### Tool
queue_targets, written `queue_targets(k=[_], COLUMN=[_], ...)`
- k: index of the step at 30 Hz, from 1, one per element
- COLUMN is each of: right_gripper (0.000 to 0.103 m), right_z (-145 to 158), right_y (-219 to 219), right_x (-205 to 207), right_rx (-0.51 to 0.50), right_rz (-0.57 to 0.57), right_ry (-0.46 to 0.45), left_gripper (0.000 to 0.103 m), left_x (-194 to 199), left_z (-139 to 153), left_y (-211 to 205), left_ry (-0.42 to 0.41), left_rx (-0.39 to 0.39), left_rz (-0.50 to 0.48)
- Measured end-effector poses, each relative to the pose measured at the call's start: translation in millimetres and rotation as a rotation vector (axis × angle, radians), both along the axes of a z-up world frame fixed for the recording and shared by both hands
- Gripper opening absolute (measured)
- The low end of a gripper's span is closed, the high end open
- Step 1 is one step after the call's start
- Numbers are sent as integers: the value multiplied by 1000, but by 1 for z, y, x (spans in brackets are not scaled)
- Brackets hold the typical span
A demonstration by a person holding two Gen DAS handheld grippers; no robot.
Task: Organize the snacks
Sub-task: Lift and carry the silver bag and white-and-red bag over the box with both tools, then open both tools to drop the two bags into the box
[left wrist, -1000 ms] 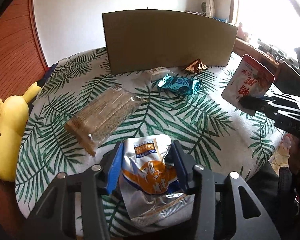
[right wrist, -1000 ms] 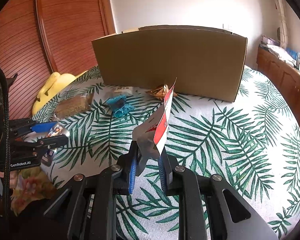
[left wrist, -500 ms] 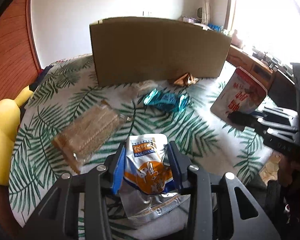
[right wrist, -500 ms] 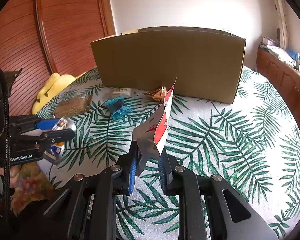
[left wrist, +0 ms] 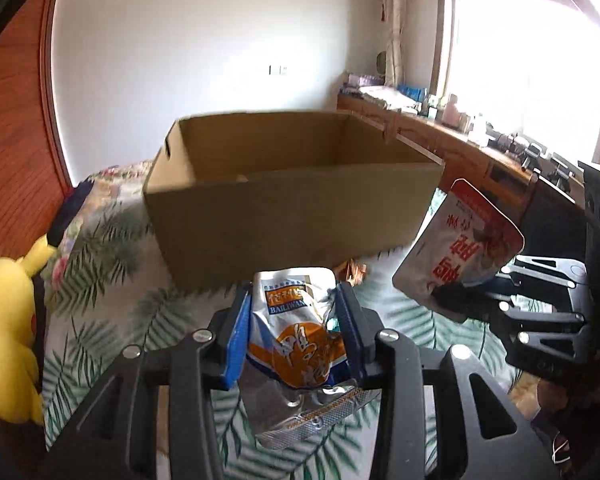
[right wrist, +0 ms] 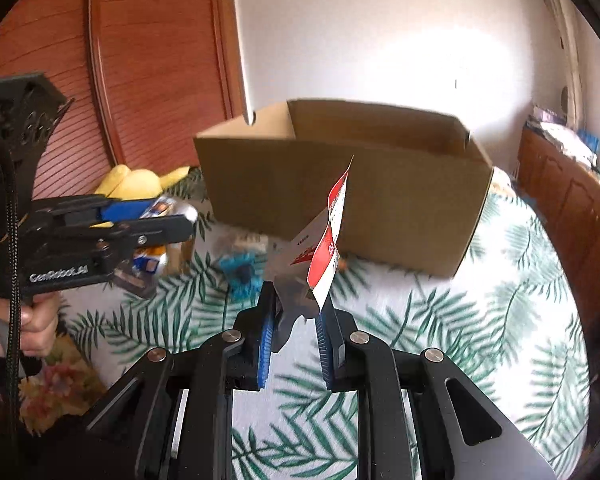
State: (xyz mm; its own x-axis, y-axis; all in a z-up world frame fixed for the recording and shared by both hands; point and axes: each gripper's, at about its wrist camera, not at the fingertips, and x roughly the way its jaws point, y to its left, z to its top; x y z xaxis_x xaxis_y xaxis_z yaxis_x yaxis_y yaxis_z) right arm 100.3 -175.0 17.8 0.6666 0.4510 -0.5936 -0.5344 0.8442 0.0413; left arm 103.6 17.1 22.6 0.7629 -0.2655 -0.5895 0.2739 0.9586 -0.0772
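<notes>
My left gripper (left wrist: 294,312) is shut on a silver and orange snack bag (left wrist: 296,340), held above the table. My right gripper (right wrist: 298,304) is shut on a red and white pouch (right wrist: 324,248), seen edge-on in the right wrist view and face-on in the left wrist view (left wrist: 456,256). An open cardboard box (left wrist: 292,200) stands ahead of both; its inside (right wrist: 380,128) shows from above the rim. The left gripper (right wrist: 180,226) with its bag appears at the left of the right wrist view.
The table has a palm-leaf cloth (right wrist: 480,320). A blue wrapped snack (right wrist: 242,272) and a brown wrapper (left wrist: 354,272) lie before the box. A yellow plush toy (left wrist: 8,340) sits at the left edge. A wooden sideboard (left wrist: 460,152) runs along the right under the window. A person's hand (right wrist: 28,320) holds the left gripper.
Both grippers have risen with their packets, so the box's open top now shows. The left one also moved closer to the box; the loose snacks have dropped low or out of view.
</notes>
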Motion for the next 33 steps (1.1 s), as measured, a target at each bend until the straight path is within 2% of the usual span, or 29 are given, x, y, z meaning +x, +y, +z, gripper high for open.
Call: queue_targets(k=[9,17,24,33], right_gripper=[17,17,17,17], right_z=[37,60,61,52], right_y=[2,6,12,19], right_x=[29,64,95,125], right_rx=[5,-12,-24,-52], right_rz=[27,29,19,5], right_ry=[-74,-119,-129,-116], left_gripper=[39,39,39,40], left_x=[41,83,119,157], left_z=[32,47,49,36], left_y=[0,10,13,20], left_ry=[-58,-84,-81,-33], left_rx=[-14,0,3,-13], left_rz=[-17,-11,1,27])
